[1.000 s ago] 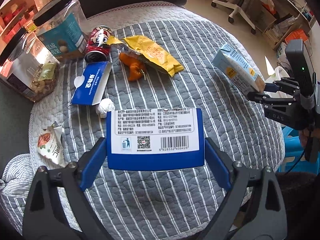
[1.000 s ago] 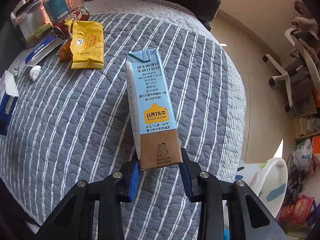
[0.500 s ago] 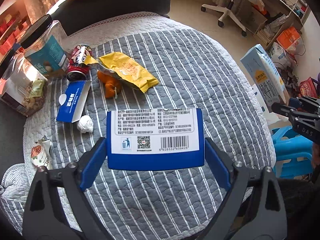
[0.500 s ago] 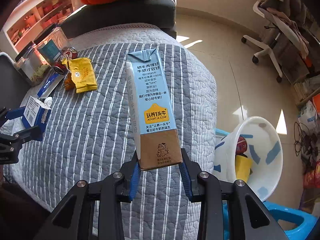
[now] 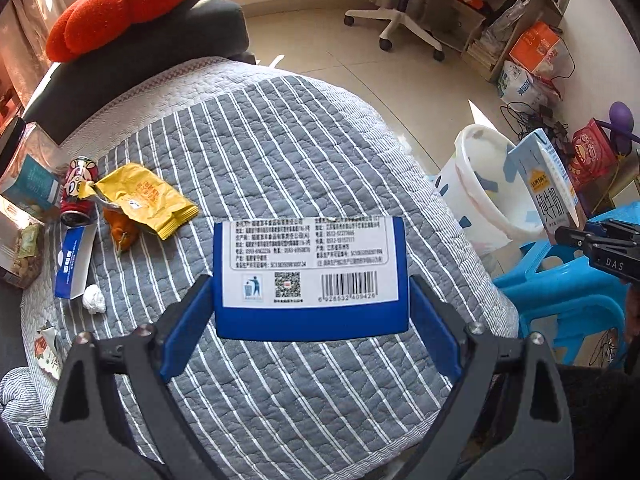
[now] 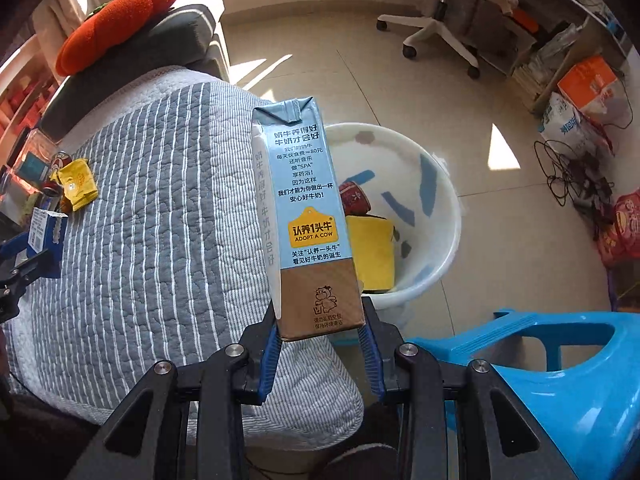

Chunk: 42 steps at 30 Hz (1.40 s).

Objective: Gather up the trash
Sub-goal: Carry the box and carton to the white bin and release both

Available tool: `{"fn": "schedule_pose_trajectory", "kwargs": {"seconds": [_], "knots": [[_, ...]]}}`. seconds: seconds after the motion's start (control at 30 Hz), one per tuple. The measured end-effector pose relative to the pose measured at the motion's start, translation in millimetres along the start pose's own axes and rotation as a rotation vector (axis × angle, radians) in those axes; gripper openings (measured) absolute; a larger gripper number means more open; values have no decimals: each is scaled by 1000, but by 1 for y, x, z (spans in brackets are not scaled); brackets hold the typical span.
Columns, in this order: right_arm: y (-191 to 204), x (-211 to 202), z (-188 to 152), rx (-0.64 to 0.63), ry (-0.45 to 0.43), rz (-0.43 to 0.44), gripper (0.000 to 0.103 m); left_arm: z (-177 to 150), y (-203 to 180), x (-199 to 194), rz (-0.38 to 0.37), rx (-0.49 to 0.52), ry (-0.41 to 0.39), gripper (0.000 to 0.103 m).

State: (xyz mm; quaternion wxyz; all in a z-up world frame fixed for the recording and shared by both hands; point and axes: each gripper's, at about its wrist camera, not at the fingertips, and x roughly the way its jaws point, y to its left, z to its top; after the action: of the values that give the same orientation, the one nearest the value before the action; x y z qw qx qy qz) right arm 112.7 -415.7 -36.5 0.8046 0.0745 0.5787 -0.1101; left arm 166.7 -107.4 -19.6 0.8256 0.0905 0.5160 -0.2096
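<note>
The right gripper (image 6: 320,330) is clamped on the brown bottom end of a milk carton (image 6: 306,208), its blue pads pressed to both sides — the carton stands out ahead of the fingers. Just beyond and to the right of the carton's tip sits a white bucket (image 6: 440,200) on the floor, with a yellow packet (image 6: 372,252) and a red can (image 6: 354,198) already inside. A blue stool (image 6: 560,364) is close on the gripper's right.

The left gripper (image 5: 310,320) grips a blue box (image 5: 310,276) across its width, label side facing the camera — the box is held over a striped quilt (image 5: 280,152). Ahead and to its left lie a yellow wrapper (image 5: 146,198), a red can (image 5: 78,192), a small blue box (image 5: 74,260) and a crumpled tissue (image 5: 94,299).
</note>
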Motion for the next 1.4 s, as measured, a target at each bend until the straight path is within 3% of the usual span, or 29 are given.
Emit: {"fn": "schedule_pose_trajectory", "kwargs": {"seconds": [0.2,0.4,0.47,0.5,0.53,0.83,1.1,1.17,1.23,1.4], "knots": [[-44,13,-2,98,55,-8,37,11,-27,7,-28,13,-19,94],[-59,24,6,138,54,15,37,24,-58,17,-67,46,-38,94],[-62,25,11,155,38,31,44,28,-70,20,-87,59,-45,94],[-63,24,13,171,30,32,57,31,-76,22,-97,70,-46,94],[-65,20,12,182,18,35,63,33,-83,25,-105,80,-46,94],[-79,-6,-8,197,-2,12,63,60,-146,48,-154,214,-74,94],[-97,-9,-25,225,21,-9,65,77,-185,74,-123,334,-96,94],[-99,-10,-25,226,21,-14,65,79,-188,77,-127,336,-116,95],[-99,-11,-26,228,20,-16,65,81,-186,78,-128,306,-121,102],[-97,-16,-24,236,4,-5,68,84,-176,71,-135,263,-129,102]]}}
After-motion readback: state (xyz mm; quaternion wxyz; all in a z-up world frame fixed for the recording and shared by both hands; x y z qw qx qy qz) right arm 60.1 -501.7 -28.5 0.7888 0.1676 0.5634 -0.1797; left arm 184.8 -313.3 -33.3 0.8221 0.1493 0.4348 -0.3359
